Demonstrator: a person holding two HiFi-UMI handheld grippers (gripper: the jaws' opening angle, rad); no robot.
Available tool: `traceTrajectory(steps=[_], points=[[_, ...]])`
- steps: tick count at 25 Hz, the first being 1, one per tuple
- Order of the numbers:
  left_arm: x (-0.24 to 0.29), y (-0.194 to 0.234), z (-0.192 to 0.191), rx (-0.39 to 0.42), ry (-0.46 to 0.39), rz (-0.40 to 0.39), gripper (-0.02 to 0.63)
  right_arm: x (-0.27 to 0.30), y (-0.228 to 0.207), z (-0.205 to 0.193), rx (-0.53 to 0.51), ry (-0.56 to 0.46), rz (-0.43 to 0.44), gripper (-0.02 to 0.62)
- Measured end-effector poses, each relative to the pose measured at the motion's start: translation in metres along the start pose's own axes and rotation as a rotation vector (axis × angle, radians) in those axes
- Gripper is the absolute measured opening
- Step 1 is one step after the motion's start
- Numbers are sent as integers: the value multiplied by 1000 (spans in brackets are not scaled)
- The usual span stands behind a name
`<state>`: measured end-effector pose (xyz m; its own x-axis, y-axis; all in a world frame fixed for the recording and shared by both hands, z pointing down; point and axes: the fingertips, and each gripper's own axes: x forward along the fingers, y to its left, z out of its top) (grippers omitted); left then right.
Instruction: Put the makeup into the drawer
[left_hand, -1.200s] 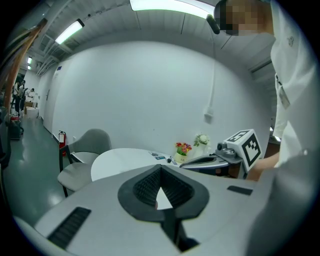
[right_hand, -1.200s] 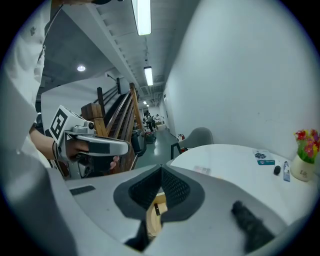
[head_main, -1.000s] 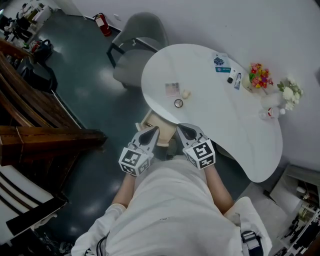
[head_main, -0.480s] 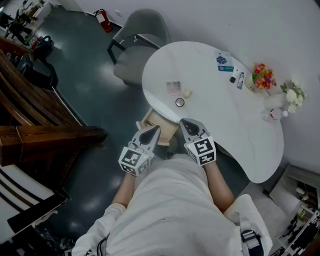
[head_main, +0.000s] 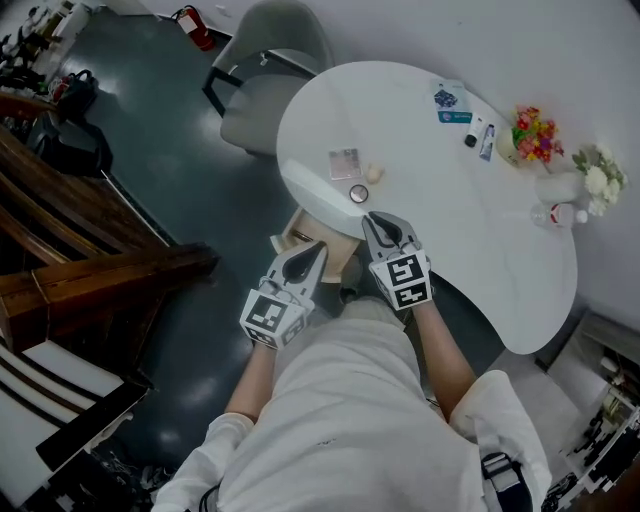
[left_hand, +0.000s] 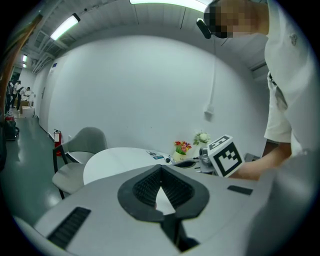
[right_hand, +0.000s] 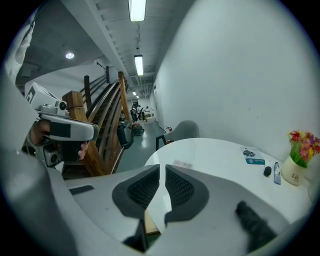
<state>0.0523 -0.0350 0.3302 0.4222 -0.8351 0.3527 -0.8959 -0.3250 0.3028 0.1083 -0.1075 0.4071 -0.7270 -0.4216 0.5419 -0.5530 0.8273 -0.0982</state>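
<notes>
On the white table (head_main: 450, 200) lie a small palette (head_main: 344, 163), a beige puff (head_main: 374, 174) and a round compact (head_main: 358, 194), near its front edge. Under that edge a wooden drawer (head_main: 303, 243) stands pulled out. My right gripper (head_main: 371, 217) is shut and empty, its tips just short of the compact; in the right gripper view (right_hand: 162, 168) the jaws show only a hairline gap. My left gripper (head_main: 320, 248) hangs over the drawer, shut and empty (left_hand: 160, 169). The right gripper's marker cube (left_hand: 225, 156) shows beside it.
A grey chair (head_main: 265, 80) stands beyond the table. At the table's far end are cards (head_main: 447, 100), small tubes (head_main: 482, 138), a flower pot (head_main: 533, 135), white flowers (head_main: 598, 180) and a bottle (head_main: 560, 214). A wooden staircase (head_main: 80, 250) runs along the left.
My right gripper has moved forward and lower, up to the table's front edge near the round compact. The left gripper has shifted slightly over the drawer. Both stay shut.
</notes>
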Motion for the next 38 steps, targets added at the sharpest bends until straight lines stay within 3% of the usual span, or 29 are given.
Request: traceTrajectory(steps=[2,4,12,24,38], points=[[3,0,-1,-7,9,-1,8,11,-11,-1,0,13,-6,26],[6,1,-5,-15,24,-4,8,23,-24,-3,-1,32,-23,74],[19,8,-26,-51,85,-19,8,71,-70,-15,-32,95,-79,120],[26,28,-38,-92,119,20,8,123,-100,-49,-154,231,-62,203],[27,39,-35,-115,108,57,8,142,-112,-70,-203,294,-58,209]])
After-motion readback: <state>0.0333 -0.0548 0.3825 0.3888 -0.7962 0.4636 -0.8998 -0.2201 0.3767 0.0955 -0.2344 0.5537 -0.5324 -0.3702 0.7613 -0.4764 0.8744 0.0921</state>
